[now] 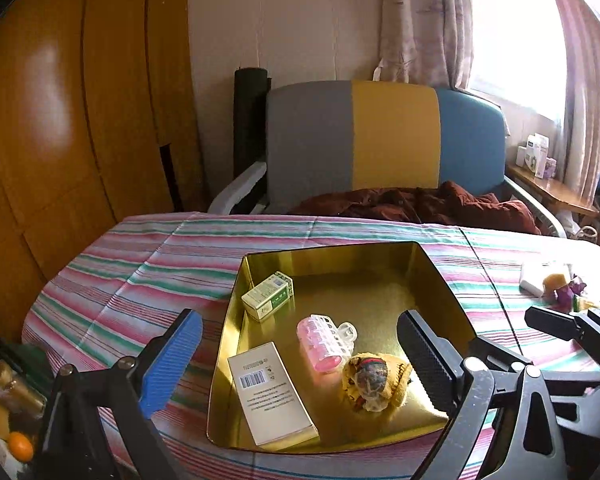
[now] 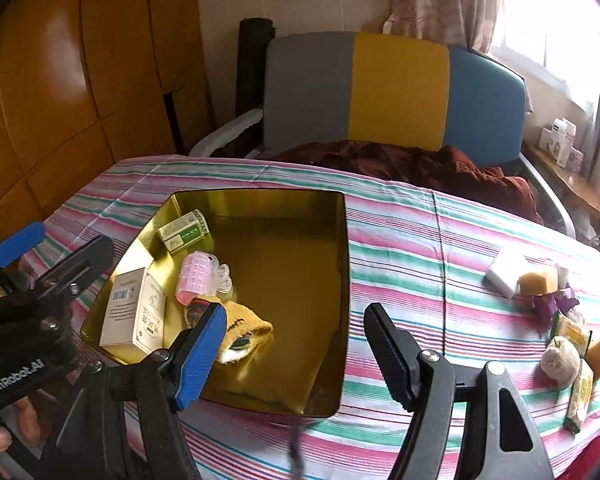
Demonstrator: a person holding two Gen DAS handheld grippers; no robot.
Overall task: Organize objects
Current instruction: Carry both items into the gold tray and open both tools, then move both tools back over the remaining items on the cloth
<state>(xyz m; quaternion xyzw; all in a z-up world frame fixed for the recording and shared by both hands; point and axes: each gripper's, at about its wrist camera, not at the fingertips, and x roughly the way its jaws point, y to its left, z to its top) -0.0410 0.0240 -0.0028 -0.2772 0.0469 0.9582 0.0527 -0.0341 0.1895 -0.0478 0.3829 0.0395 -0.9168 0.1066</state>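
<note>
Left wrist view: the left gripper (image 1: 300,356) hangs over a shallow gold tray (image 1: 440,280) on a table w/ a pink, green & white striped cloth (image 1: 140,272). Jaws spread wide, one blue pad, one black pad, nothing between them but the tray's contents below. In the tray, far left: a small green-and-cream box (image 1: 268,295). Near left: a white box (image 1: 270,392) w/ a barcode. Middle: a pink hair roller (image 1: 326,342), touching a yellow knitted bundle (image 1: 374,384) just nearer.

Right wrist view: the right gripper (image 2: 296,356) is over the tray's near right corner, jaws about half open, holding nothing; its blue pad overlaps the yellow bundle in view, can't tell if touching. A person's hand (image 2: 4,436) shows at the near left edge. Loose items lie on the cloth to the right, well apart from the tray: a white block (image 2: 504,270), two yellow sponge cubes (image 2: 538,280), purple wrappers (image 2: 556,302), a beige ball (image 2: 560,360), yellow-green packets (image 2: 580,396). Beyond the table's far edge: a grey, yellow & blue chair (image 2: 396,92) w/ dark red fabric (image 2: 420,164) on the seat.
</note>
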